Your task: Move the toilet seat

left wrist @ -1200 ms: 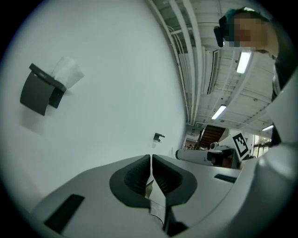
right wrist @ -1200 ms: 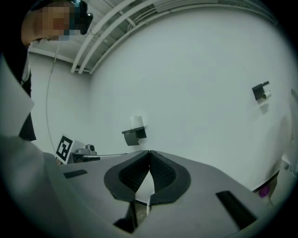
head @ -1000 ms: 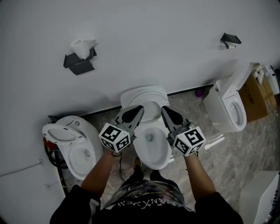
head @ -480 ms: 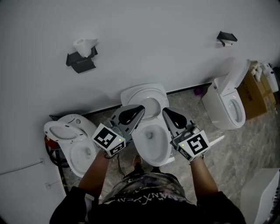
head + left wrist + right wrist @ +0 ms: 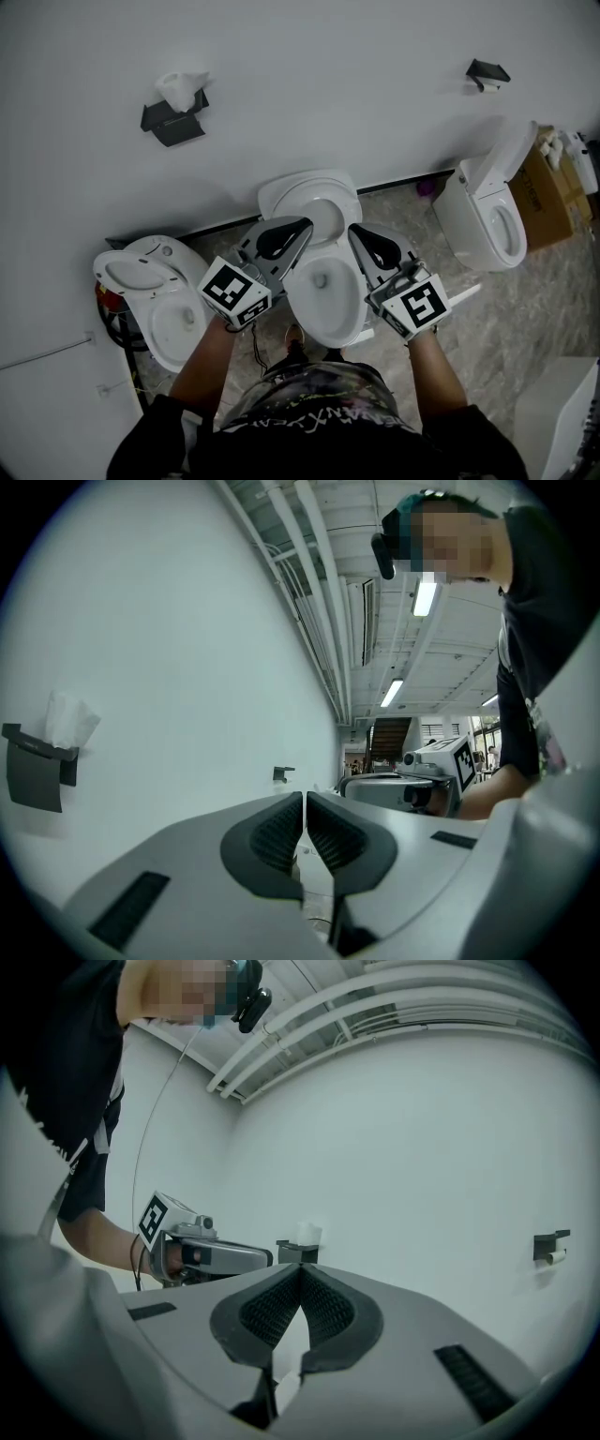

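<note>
The middle toilet stands against the wall, its white seat and lid (image 5: 309, 195) raised above the open bowl (image 5: 324, 298). My left gripper (image 5: 304, 224) hovers over the bowl's left rim, jaws shut and empty. My right gripper (image 5: 355, 231) hovers over the right rim, likewise shut with nothing between its pads. Neither touches the seat. The left gripper view shows the left gripper (image 5: 306, 804) pointing along the wall with its pads pressed together. In the right gripper view the right gripper (image 5: 300, 1275) is closed the same way, with the other gripper beyond it.
A second toilet (image 5: 150, 302) stands at the left and a third (image 5: 492, 220) at the right beside a cardboard box (image 5: 551, 192). A tissue holder (image 5: 172, 111) and a small black holder (image 5: 487, 71) hang on the white wall. The floor is marbled tile.
Both grippers have drifted slightly outward and down beside the bowl, still shut. The head view has shifted a little, so the toilets sit higher in the picture.
</note>
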A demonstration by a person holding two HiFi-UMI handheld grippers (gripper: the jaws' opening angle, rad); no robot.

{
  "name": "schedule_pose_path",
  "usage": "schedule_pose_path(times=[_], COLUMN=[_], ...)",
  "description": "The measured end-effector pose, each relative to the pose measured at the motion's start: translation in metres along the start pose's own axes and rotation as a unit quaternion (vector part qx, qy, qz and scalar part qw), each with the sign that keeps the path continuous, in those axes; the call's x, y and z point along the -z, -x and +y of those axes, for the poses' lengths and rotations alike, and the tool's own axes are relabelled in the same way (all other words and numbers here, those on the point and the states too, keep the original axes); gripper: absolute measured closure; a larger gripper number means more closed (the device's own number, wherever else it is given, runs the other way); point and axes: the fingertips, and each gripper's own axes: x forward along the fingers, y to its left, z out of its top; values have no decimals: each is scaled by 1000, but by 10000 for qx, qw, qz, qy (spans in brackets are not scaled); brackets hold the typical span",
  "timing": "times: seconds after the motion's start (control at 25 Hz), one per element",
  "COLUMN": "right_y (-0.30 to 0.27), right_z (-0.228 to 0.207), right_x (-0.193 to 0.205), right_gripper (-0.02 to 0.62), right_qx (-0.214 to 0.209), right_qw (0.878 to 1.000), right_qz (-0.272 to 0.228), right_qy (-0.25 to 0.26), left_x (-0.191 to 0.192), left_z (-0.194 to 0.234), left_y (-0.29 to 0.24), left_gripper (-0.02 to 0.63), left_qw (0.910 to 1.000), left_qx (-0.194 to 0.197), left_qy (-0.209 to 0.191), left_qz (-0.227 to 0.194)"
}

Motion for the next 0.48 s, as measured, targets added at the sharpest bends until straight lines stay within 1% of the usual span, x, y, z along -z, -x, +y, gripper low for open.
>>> schedule_pose_path(times=[0.48], right_y=[3], right_z=[-5], right_x=[1], right_gripper=[595], right_qx=[-2], right_qw=[10000], right_qz=[-13], right_qy=[5], left_x=[0], left_z=[-6], left_y=[-6], left_gripper=[574], left_qw=[9999], left_qx=[-17], left_qy=[-85], left_qz=[50])
